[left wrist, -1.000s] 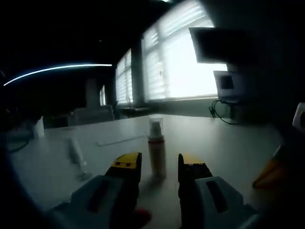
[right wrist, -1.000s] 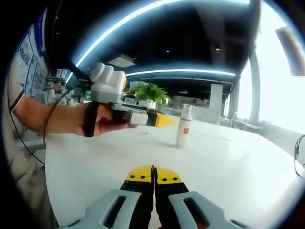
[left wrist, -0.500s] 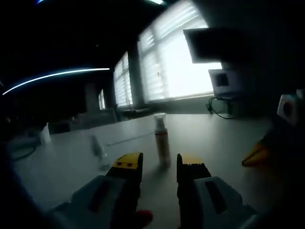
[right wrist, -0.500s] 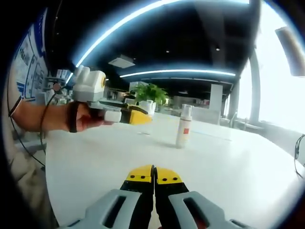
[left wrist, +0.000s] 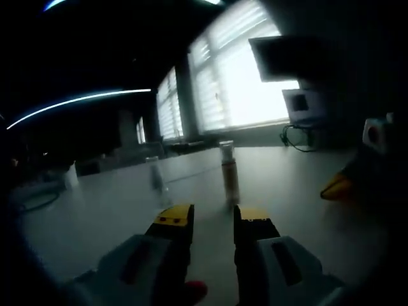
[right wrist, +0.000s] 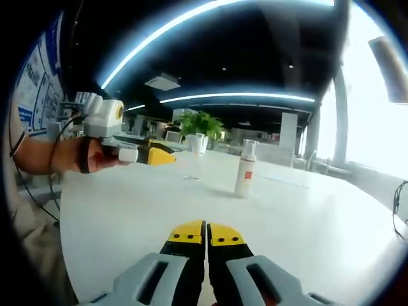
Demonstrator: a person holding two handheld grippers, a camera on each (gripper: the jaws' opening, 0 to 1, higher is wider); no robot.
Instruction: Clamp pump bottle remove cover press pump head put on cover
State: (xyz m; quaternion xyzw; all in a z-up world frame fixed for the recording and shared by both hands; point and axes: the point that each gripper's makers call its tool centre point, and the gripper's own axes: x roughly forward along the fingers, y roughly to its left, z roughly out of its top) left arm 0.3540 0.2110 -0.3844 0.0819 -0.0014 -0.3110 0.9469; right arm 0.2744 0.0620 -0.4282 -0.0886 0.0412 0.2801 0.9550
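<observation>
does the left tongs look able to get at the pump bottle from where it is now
Probably yes. The left tongs are open and aimed at the pump bottle, which stands upright ahead on the bare table. Nothing lies between them; the clear cup stands off to one side.

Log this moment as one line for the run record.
pump bottle: upright on table, cover on | left tongs: open, short of bottle | right tongs: shut, empty, low over table

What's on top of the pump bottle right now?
A clear cover sits on top of the pump bottle, which stands on the white table. The pump head beneath it is too small to make out.
</observation>
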